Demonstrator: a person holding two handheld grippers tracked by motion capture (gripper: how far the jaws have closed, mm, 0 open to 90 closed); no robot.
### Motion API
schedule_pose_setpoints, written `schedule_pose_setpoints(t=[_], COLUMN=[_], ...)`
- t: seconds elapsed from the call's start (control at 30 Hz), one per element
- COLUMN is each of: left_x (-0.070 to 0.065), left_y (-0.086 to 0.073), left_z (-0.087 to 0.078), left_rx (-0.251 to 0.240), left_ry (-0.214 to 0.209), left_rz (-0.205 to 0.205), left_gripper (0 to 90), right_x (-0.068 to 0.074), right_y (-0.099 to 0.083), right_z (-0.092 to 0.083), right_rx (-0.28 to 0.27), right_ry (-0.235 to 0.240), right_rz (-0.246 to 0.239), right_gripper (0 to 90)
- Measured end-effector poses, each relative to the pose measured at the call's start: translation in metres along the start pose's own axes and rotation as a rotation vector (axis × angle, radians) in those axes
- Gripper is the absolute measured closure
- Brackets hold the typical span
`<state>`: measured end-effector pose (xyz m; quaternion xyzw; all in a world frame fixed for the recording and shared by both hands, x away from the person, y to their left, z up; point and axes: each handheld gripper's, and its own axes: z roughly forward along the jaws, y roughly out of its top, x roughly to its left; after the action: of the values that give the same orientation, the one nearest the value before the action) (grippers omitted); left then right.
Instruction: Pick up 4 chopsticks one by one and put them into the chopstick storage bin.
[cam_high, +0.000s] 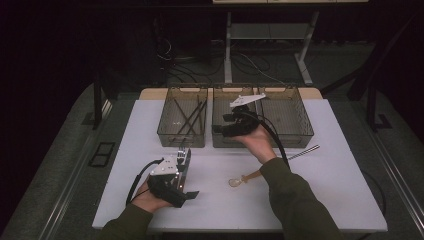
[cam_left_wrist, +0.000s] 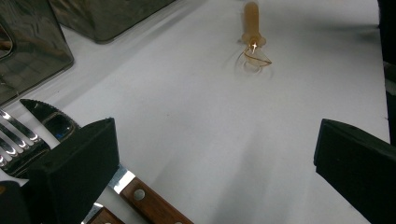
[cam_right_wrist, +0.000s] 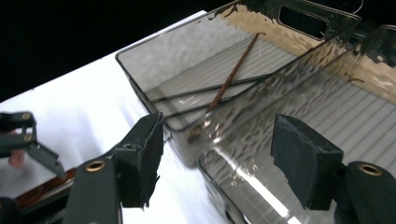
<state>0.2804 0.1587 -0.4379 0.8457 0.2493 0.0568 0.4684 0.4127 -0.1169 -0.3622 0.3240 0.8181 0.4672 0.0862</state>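
Knife (cam_left_wrist: 149, 205) riveted wood handle, serrated blade | trays (cam_high: 182, 116) smoky plastic

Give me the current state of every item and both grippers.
Left gripper: open, jaws beside the cutlery.
Right gripper: open, empty, over the bins.
Left bin: holds chopsticks.
Knife: flat on table, beside fork.
Spoon: lying on table.
Metal rod: lying on table.

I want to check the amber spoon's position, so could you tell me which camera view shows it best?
The left gripper view: the amber spoon lies in full on the bare white table, its clear bowl nearest and glinting. The high view shows the spoon smaller, its handle end hidden behind the person's right forearm.
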Motion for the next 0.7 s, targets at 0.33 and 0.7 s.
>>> schedule_pose_setpoints(t=[0.33, 0.7], left_x=[0.000, 0.001], left_y=[0.000, 0.000], left_z=[0.000, -0.001], left_rx=[0.008, 0.012], left_ry=[0.006, 0.009], left_rz=[0.006, 0.009], left_gripper=[0.0, 0.0], right_x=[-0.004, -0.009], right_y=[-0.019, -0.050], right_z=[-0.024, -0.049], right_rx=[0.006, 0.015], right_ry=[0.018, 0.012], right_rz=[-0.011, -0.018], right_gripper=[33.7, 32.5])
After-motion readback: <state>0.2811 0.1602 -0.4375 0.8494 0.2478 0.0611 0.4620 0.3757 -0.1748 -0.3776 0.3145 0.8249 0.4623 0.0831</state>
